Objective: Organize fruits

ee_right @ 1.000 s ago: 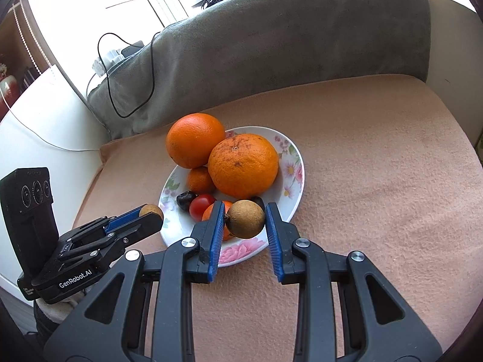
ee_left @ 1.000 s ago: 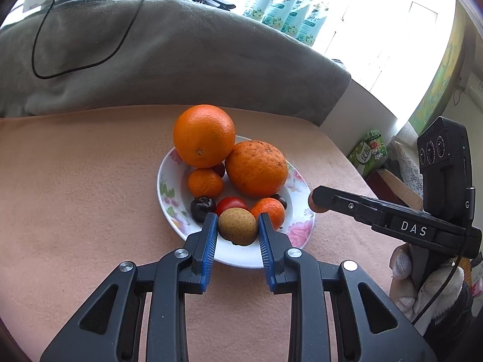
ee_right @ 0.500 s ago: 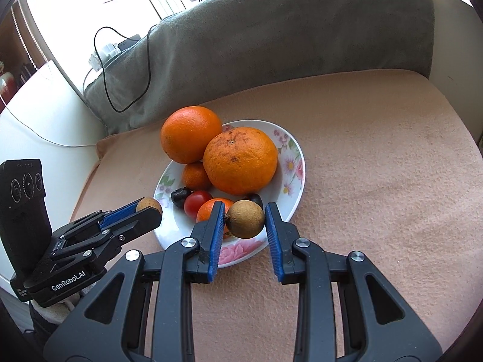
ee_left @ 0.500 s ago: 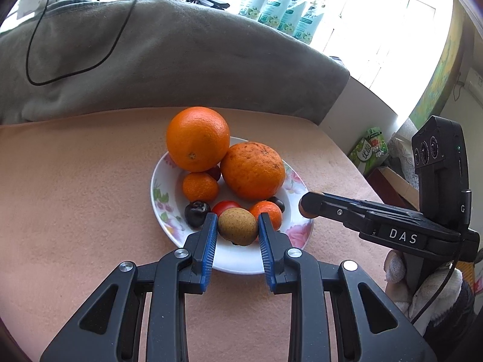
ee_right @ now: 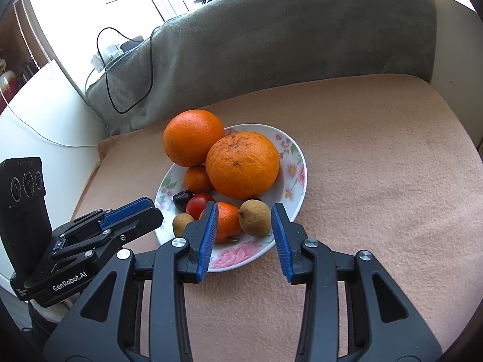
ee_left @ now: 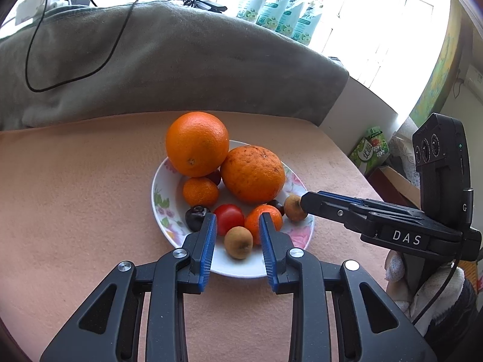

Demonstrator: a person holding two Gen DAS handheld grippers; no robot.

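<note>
Both grippers hang over the near rim of the flowered plate point(ee_left: 232, 268), each with its jaws opening around a small brown fruit that now sits on the plate with daylight on either side of it. The left gripper point(ee_left: 238, 235) has clear gaps between its blue pads and the brown fruit point(ee_left: 238, 242), which lies by the near rim just in front of a tomato point(ee_left: 228, 217) and a small mandarin point(ee_left: 265, 218). The right gripper point(ee_right: 245, 230) stands wider still, its own brown fruit point(ee_right: 255, 217) resting against the mandarin and under the flank of the rough-skinned orange point(ee_right: 243, 164). Neither tool holds anything. The plate is crowded: the smooth orange point(ee_left: 196, 143) rides high on the far side, seemingly propped on the smaller fruit beneath, with another mandarin point(ee_left: 200, 191) and a dark cherry point(ee_left: 195, 215) packed around. The main risk is a roll: both brown fruits are round, sit close to the sloping rim, and could slip onto the peach cloth point(ee_right: 377, 181) if a pad brushes them as the tools withdraw. Pulling back low could also catch the rim and tip the plate, shaking the smooth orange loose. Lifting first seems the safer exit
</note>
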